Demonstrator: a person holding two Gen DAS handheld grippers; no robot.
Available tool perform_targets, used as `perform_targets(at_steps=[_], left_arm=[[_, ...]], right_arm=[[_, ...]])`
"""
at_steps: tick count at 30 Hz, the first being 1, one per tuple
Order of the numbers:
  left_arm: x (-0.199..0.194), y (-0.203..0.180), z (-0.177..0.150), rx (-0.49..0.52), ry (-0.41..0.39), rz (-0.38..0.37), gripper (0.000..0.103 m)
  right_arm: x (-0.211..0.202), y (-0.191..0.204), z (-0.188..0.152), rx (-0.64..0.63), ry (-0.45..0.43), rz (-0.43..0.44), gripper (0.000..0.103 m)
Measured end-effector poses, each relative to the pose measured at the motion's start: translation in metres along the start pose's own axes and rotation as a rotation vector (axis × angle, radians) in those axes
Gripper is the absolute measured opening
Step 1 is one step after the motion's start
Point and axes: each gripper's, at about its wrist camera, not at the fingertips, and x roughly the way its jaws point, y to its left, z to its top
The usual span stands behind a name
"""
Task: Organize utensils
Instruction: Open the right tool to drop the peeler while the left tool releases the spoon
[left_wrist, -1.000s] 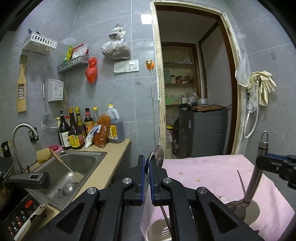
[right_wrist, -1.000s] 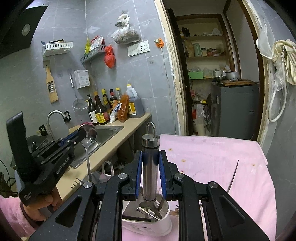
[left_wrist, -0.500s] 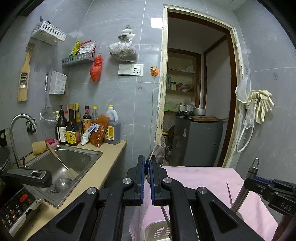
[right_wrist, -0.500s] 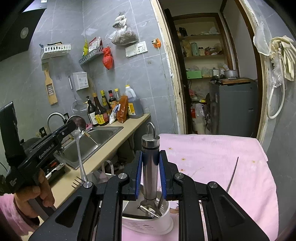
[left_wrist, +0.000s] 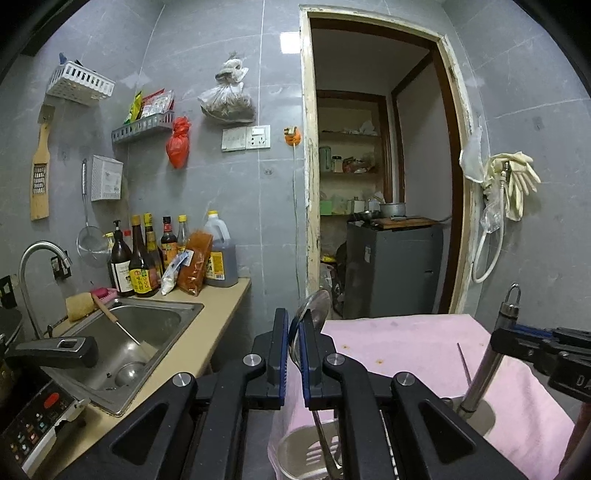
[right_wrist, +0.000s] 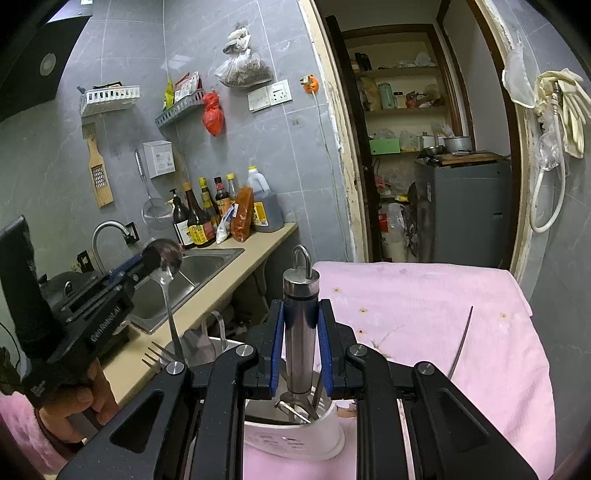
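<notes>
Left claw: the left claw (left_wrist: 291, 354), at bottom centre of the left wrist view, is clamped on a metal spoon (left_wrist: 312, 314); its blue pads pinch the spoon just below the bowl.
Spoon: bowl up, handle running down into a white slotted holder (left_wrist: 295, 454) at the lower edge of that view; in the right wrist view the spoon (right_wrist: 166, 266) sits at middle left, held by the left claw (right_wrist: 142, 267).
Right claw: the right claw (right_wrist: 300, 354), at bottom centre of the right wrist view, grips a steel cylindrical utensil handle (right_wrist: 300, 314) with a hanging loop on top.
Utensil handle: upright, its lower end inside a white utensil cup (right_wrist: 295, 439) at the bottom of the frame.
Fork: a fork (right_wrist: 157, 354) pokes out at lower left, tines pointing left.
Cloth: a pink cloth (right_wrist: 424, 314) covers the table at right; the cup stands on it.
Thin rod: a dark thin rod (right_wrist: 461, 343) rises at right of the claw.
Person: a hand (right_wrist: 74, 402) with a pink sleeve holds the left tool at lower left.
Background: sink (left_wrist: 147, 332) at left, sauce bottles (left_wrist: 147, 254) behind it.
</notes>
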Motion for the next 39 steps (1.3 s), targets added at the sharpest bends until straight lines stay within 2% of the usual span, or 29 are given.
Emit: perform_targets(at_steps=[9,14,21,27,30,39], left_arm=[[-0.016,0.006,0.018,-0.040,-0.084,-0.010,0.006],[-0.007,0.004,0.009,-0.021,-0.072,-0.010,0.006],[-0.003,0.000,-0.009,0.009,-0.022,-0.003,0.007],[-0.011,0.000,-0.009,0.000,0.021,-0.050,0.008],[-0.010,0.003,-0.007,-0.031,0.055,-0.077,0.010],[-0.005,0.008,-0.017,-0.092,0.176,-0.168,0.016]], right_arm=[[-0.001,-0.001,-0.001,0.001,-0.002,-0.001,0.016],[-0.001,-0.001,-0.001,0.001,0.000,0.000,0.016],[-0.004,-0.003,-0.005,0.002,0.016,0.010,0.016],[-0.005,-0.004,-0.007,0.016,0.029,0.019,0.018],[-0.005,-0.004,-0.007,0.021,0.028,0.024,0.026],[-0.012,-0.004,-0.009,0.030,0.020,0.031,0.036]])
